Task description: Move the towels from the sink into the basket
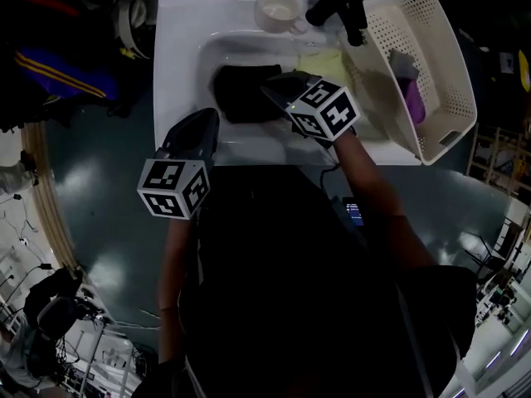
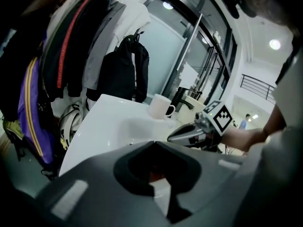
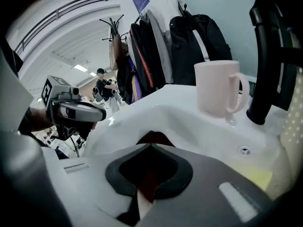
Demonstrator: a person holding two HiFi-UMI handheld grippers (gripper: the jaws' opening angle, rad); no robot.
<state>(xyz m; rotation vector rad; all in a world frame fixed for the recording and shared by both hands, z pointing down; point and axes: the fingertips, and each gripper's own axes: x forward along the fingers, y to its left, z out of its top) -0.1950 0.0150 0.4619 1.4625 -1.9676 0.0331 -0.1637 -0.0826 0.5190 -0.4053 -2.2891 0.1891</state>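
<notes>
over the bowl of the white ceramic sink (image 1: 178,48), the right gripper (image 1: 274,88) is hanging with its jaws pressed together on nothing, tips just above the right edge of the dark bunched towel (image 1: 241,94) that is lying mid-bowl. the left gripper (image 1: 209,118) is waiting at the near rim, jaws likewise closed and empty, with that towel lying just far of its tips. the towel is sitting crumpled with no clear long axis, only slightly wider left to right, so a grab from above is looking workable once a pair of jaws is parting. the right tool is sitting nearer, and on the side of the white perforated plastic basket (image 1: 448,98), which is resting against the sink's right side and already holding a purple cloth (image 1: 412,98). a pale yellow towel (image 1: 319,60) is lying far right in the bowl, between the dark towel and the basket. the head view is showing towels and basket together. the right gripper view is showing the dark towel as deep red just past its tips, with the white mug (image 3: 218,86) and black faucet (image 3: 267,56) beyond. the left gripper view is showing neither towel clearly.
</notes>
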